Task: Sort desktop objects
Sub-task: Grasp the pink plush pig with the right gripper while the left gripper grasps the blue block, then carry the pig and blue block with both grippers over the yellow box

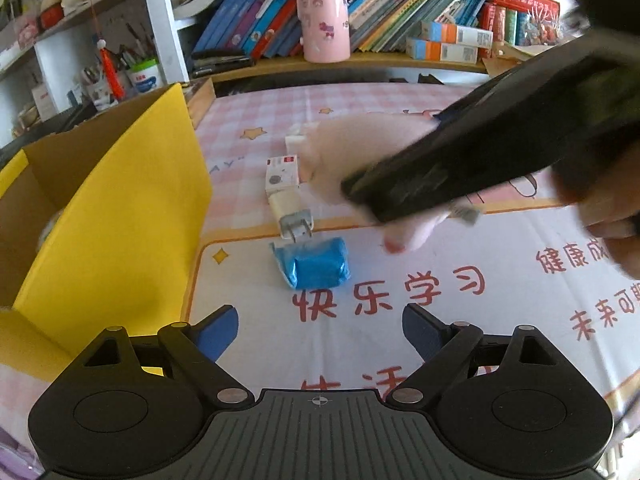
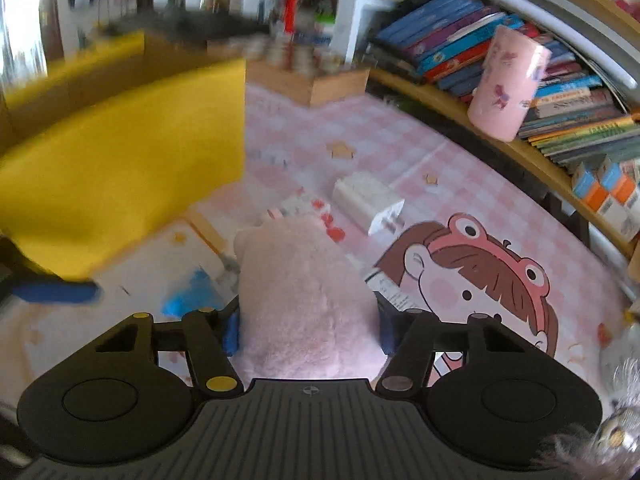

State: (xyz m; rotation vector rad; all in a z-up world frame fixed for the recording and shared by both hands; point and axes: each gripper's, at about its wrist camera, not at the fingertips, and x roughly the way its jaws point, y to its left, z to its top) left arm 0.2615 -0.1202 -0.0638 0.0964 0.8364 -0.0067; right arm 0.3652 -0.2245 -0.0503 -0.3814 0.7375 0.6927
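My right gripper is shut on a pink plush toy, its blue pads pressing both sides. In the left wrist view the same toy shows blurred behind the right gripper's black body, above the desk mat. My left gripper stands open and empty over the mat. Just ahead of it lies a blue foil packet. Beyond that come a white charger plug, a small white carton and another white box.
A yellow cardboard box stands open on the left of the desk. A pink cup and rows of books fill the shelf at the back. A person's hand holds the right gripper at the right edge.
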